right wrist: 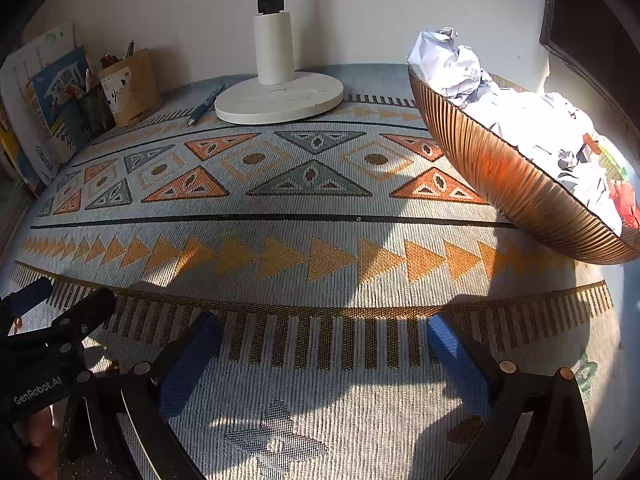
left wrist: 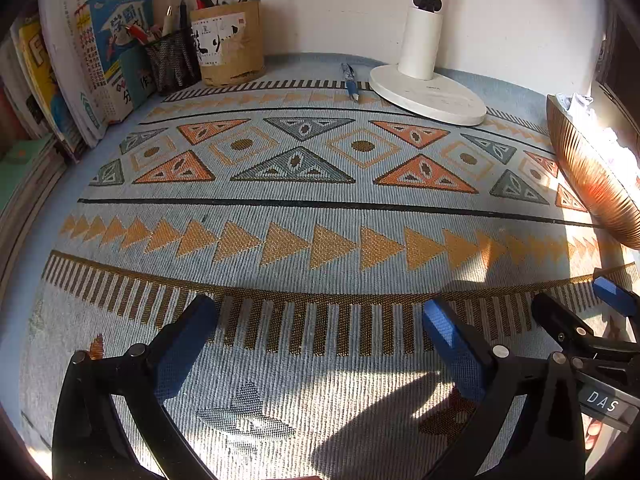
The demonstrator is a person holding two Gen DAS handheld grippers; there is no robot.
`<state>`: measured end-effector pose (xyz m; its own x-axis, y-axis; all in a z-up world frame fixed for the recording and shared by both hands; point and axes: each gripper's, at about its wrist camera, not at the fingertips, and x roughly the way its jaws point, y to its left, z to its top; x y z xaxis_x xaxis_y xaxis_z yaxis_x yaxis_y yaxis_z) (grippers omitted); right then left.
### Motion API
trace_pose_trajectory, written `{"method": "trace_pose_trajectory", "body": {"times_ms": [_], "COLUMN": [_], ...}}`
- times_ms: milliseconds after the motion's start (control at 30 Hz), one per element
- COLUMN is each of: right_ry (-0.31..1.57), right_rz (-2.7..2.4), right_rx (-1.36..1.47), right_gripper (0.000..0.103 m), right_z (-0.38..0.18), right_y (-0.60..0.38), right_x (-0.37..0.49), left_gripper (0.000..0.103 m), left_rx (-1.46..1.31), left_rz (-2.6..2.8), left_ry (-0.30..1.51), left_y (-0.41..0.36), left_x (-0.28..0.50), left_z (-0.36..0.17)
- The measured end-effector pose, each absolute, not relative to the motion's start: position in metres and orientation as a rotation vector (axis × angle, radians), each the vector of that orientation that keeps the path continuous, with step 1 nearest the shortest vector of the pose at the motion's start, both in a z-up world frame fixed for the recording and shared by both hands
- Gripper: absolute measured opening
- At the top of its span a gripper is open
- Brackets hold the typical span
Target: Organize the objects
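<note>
A blue pen lies on the patterned cloth at the back, beside the white lamp base. A tan pen cup and a black mesh holder, both with pens, stand at the back left. My left gripper is open over the near cloth, nothing between its blue pads. My right gripper is also open and empty, and shows at the right edge of the left wrist view. The left gripper shows at the left edge of the right wrist view.
A ribbed copper bowl full of crumpled paper stands at the right. Books and booklets lean against the left wall. The lamp post rises at the back. A hand holds the left gripper.
</note>
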<state>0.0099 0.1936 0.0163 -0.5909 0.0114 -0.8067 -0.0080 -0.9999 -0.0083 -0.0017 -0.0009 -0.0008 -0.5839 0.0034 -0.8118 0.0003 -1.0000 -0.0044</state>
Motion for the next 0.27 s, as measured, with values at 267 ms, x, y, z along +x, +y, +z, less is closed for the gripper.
{"method": "trace_pose_trajectory", "body": {"times_ms": [267], "right_ry": [-0.006], "right_rz": [2.792], "right_rx": [-1.416], "right_gripper": [0.103], "right_z": [0.0163], "right_y": [0.1937], "right_x": [0.0098], "left_gripper": [0.103], "left_rx": [-1.432], "left_rz": [2.795], "left_ry": [-0.005], "left_y": [-0.0006], "left_x": [-0.0015], "left_z": [-0.0012]}}
